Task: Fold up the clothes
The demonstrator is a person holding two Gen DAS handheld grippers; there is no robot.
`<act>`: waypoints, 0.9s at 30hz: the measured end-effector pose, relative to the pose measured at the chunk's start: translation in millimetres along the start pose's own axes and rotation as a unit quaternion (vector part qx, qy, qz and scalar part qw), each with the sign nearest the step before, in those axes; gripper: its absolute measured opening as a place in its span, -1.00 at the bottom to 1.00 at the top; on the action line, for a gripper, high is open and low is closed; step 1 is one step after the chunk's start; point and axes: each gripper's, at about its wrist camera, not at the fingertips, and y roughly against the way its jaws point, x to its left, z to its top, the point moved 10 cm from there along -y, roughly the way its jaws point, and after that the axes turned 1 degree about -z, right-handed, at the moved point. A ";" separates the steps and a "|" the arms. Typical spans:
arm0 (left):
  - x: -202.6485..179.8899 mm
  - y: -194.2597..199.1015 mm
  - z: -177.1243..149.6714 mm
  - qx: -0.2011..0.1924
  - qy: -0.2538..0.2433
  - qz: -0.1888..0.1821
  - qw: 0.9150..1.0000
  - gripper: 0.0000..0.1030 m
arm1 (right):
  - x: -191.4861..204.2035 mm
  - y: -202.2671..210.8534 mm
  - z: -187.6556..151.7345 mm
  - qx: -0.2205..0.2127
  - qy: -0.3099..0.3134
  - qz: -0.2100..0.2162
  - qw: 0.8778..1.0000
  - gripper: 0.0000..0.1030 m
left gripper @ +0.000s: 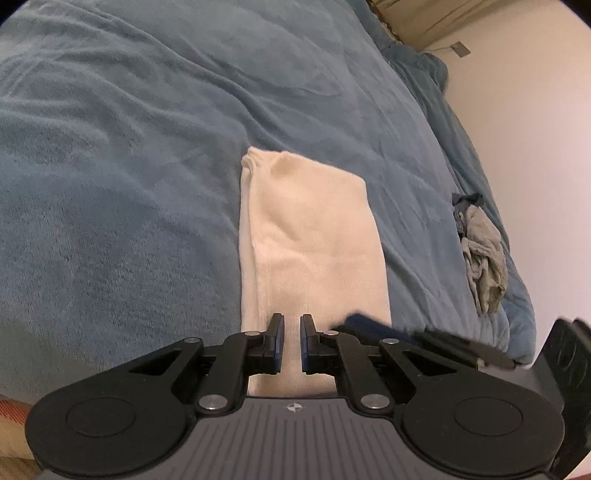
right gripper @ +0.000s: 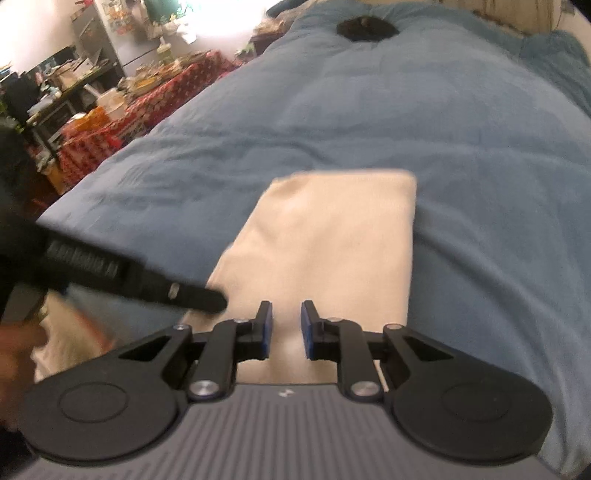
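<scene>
A cream cloth (left gripper: 310,229) lies folded into a long flat rectangle on the blue blanket (left gripper: 129,147). My left gripper (left gripper: 291,317) hovers over its near end with the jaws almost together and only a thin slit between them; I see nothing pinched. The right gripper (left gripper: 358,321) shows as a dark blur at the cloth's near right corner. In the right wrist view the cream cloth (right gripper: 332,229) stretches away from my right gripper (right gripper: 287,304), whose blue pads stand a little apart over the near end. The left gripper (right gripper: 218,299) points at the cloth's near left edge.
A crumpled grey garment (left gripper: 484,254) lies near the bed's right edge, by a pale wall (left gripper: 535,147). A dark lump (right gripper: 365,29) rests at the bed's far end. Cluttered tables with a red patterned cover (right gripper: 122,110) stand left of the bed. A hand (right gripper: 14,350) shows at lower left.
</scene>
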 end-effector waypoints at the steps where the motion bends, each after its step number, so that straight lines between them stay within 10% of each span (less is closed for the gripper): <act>1: -1.4 0.8 -1.5 0.001 -0.006 0.002 1.000 -0.86 | -0.3 3.9 -7.6 0.003 0.001 -0.001 1.000 -0.64; 12: -22.8 -11.6 16.2 0.003 -0.059 0.023 0.998 -0.86 | -24.4 28.0 20.7 -0.032 -0.031 -0.008 0.999 -0.61; 27: -9.2 -76.7 121.8 0.003 -0.055 0.054 0.997 -0.86 | -82.8 -57.1 101.0 -0.016 -0.050 -0.036 0.998 -0.62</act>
